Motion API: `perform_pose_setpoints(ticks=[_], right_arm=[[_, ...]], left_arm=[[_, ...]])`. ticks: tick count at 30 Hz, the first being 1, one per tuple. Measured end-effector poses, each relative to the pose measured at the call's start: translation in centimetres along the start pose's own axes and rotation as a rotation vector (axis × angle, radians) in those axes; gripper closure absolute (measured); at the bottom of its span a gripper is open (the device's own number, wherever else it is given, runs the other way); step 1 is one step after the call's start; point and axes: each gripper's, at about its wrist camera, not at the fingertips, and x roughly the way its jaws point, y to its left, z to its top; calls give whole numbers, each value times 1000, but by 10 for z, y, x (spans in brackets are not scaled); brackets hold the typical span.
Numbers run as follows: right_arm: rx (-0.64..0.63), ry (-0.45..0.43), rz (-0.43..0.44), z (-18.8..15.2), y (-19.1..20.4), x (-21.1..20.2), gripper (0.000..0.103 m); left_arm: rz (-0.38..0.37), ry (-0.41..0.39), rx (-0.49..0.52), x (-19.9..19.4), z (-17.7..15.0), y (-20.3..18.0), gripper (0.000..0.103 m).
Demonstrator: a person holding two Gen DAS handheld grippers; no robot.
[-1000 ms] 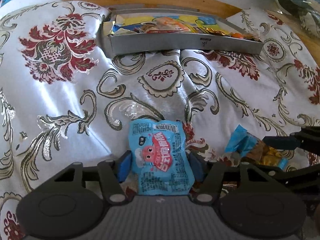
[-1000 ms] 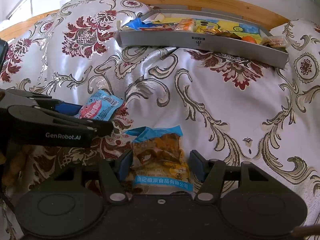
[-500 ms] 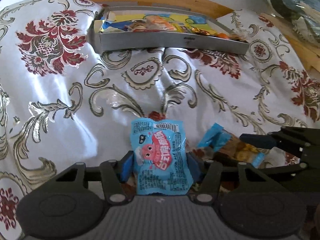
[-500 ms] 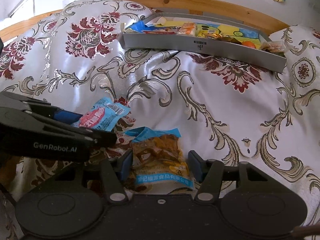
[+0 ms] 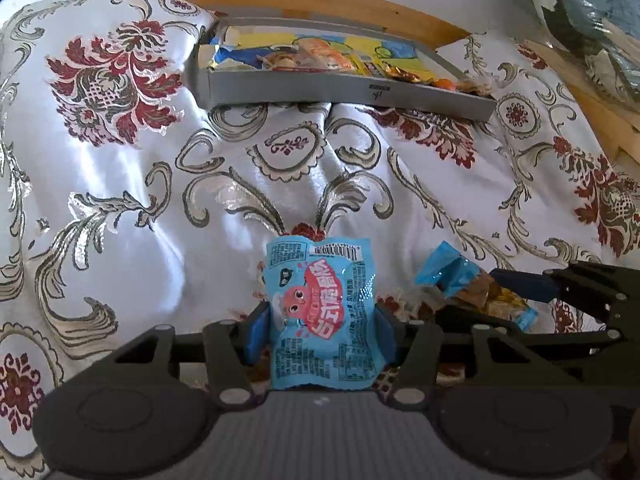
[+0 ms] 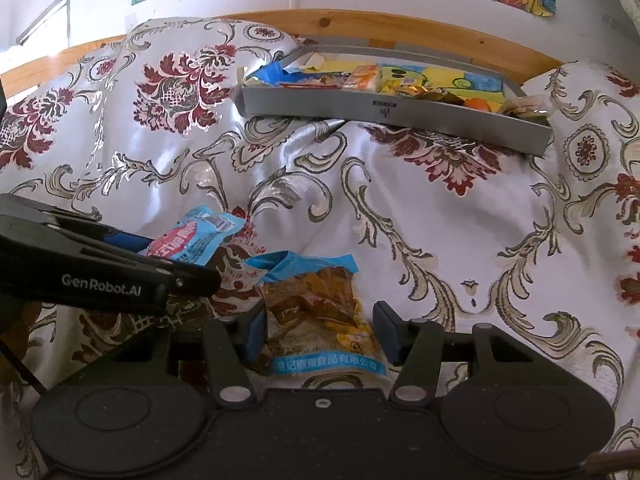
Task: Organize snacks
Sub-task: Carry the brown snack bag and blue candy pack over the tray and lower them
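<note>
A light-blue snack packet (image 5: 320,280) with a red cartoon figure sits upright between the blue pads of my left gripper (image 5: 322,320), which is shut on it. A brown snack packet (image 6: 316,304) with a blue top edge is held in my right gripper (image 6: 320,320), its pads pressing both sides. Both packets hang just above the flowered cloth, side by side. In the right wrist view the left gripper (image 6: 176,256) and its blue packet (image 6: 192,236) come in from the left. A grey tray (image 5: 340,92) with several snacks lies at the far end.
The bed is covered by a white satin cloth (image 5: 120,184) with red flowers and folds. A wooden headboard (image 6: 400,28) and a wall with pictures stand behind the grey tray (image 6: 380,110). Bags lie at the far right (image 5: 592,20).
Both grippers have lifted and tipped upward with their packets, so more wall shows. The right pads have closed in slightly on the brown packet.
</note>
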Motion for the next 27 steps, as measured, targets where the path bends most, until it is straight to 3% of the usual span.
perform_pose_setpoints(ticks=[13, 20, 27], right_arm=[[12, -55, -4, 4, -15, -10, 47], [-30, -118, -12, 29, -32, -13, 47], [-113, -195, -13, 84, -55, -3, 47]], left_arm=[[21, -52, -63, -9, 10, 6, 45], [24, -102, -82, -11, 56, 14, 45], [-3, -111, -63, 3, 116, 12, 45]])
